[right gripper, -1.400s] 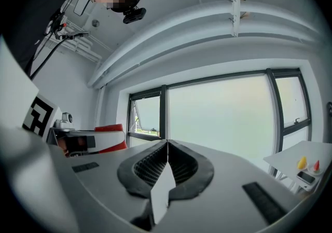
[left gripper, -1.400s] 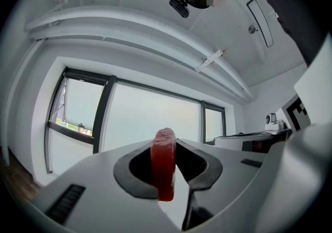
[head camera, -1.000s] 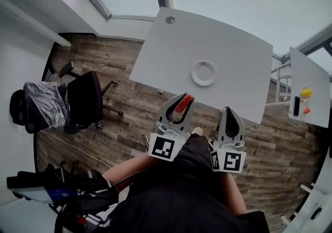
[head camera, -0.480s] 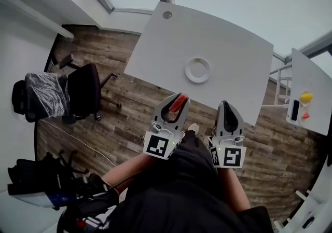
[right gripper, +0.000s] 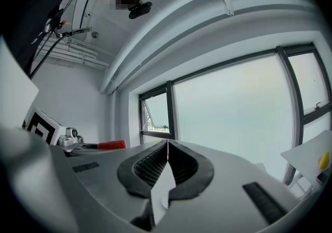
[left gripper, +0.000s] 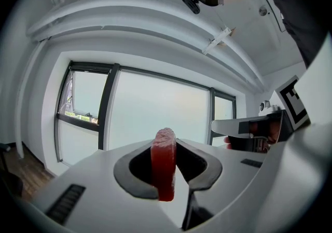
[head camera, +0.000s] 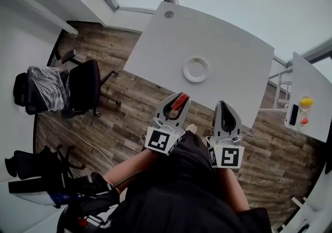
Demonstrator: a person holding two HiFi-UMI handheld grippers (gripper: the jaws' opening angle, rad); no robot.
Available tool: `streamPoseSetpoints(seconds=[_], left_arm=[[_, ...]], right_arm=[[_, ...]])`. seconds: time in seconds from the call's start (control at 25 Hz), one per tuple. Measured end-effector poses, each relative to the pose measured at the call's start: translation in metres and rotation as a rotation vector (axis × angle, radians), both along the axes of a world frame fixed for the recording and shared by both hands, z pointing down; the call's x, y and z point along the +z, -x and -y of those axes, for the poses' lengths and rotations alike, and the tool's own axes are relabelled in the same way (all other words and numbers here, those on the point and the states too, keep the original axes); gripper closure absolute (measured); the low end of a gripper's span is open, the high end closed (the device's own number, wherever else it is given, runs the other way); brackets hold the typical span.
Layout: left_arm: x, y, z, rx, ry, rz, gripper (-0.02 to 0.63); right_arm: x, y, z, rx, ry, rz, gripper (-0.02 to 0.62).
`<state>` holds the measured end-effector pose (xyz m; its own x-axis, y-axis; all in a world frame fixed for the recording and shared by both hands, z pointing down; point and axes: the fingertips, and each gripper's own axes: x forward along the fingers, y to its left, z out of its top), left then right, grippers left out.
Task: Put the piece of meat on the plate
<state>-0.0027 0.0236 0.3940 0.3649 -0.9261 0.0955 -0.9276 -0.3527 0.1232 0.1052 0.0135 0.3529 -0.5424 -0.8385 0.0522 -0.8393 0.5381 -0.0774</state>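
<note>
Meat [left gripper: 164, 163], red, flat slab, rounded top

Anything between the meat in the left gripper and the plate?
Nothing: head view shows only bare table between the meat and the plate.

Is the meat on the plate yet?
No, the meat is clamped in the left gripper, short of the bare plate.

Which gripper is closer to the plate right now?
Left. In the head view the left gripper, holding the meat, is just below-left of the plate; the right gripper is farther off, below-right.
</note>
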Motion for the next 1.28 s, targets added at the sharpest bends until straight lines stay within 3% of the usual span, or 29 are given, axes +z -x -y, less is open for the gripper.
streamPoseSetpoints(seconds=[0.32, 0.48, 0.6, 0.88, 1.28], left_arm=[[0.016, 0.000, 0.006, 0.012, 0.039, -0.002, 0.511], [0.029, -0.009, 0.014, 0.052, 0.022, 0.056, 0.511], [0.040, -0.020, 0.011, 0.098, 0.063, 0.089, 0.511], [0.089, -0.003, 0.060, 0.205, 0.147, 0.027, 0.511], [0.125, -0.003, 0.103, 0.295, 0.215, 0.079, 0.511]], right_arm=[[0.005, -0.012, 0.000, 0.032, 0.016, 0.001, 0.591], [0.003, -0.017, 0.001, 0.054, 0.011, 0.019, 0.591], [0.001, -0.023, -0.007, 0.075, 0.004, 0.006, 0.591], [0.021, 0.015, 0.028, 0.095, 0.037, -0.045, 0.591], [0.037, 0.024, 0.061, 0.150, 0.056, -0.060, 0.591]])
